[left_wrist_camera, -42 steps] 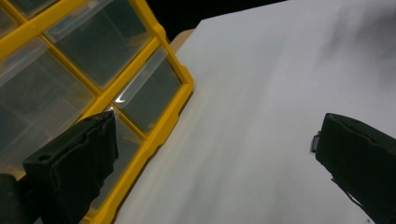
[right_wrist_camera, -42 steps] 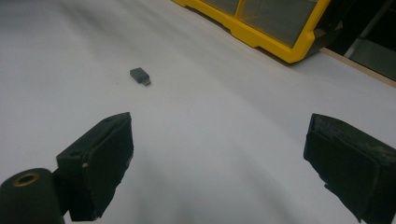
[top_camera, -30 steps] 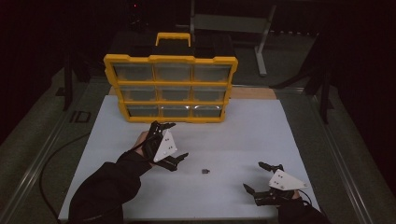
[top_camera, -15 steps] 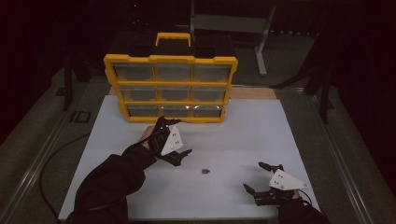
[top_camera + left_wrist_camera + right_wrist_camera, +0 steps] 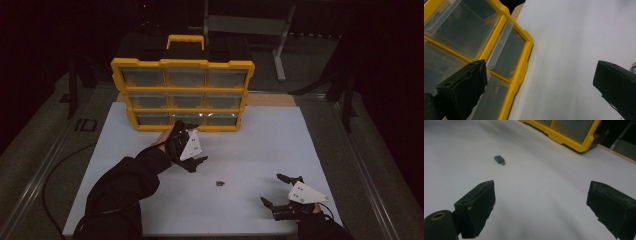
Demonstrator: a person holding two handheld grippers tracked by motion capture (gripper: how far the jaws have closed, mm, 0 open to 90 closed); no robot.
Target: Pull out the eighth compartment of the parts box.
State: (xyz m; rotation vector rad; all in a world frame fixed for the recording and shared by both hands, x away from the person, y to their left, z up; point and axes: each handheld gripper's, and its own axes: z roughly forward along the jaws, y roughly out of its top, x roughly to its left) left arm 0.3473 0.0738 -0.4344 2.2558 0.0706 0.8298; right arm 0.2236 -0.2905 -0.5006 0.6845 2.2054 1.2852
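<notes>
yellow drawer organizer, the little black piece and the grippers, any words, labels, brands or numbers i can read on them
No readable text anywhere.
yellow drawer organizer: no label, brand or number visible on its frame or clear drawer fronts.
small black piece: too small to show any marking.
left gripper and right gripper: grey plates show dots, no lettering.

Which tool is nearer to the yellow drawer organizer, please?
Left. The left tool sits just before the yellow drawer organizer, while the right tool is far off at the table's near edge.
</notes>
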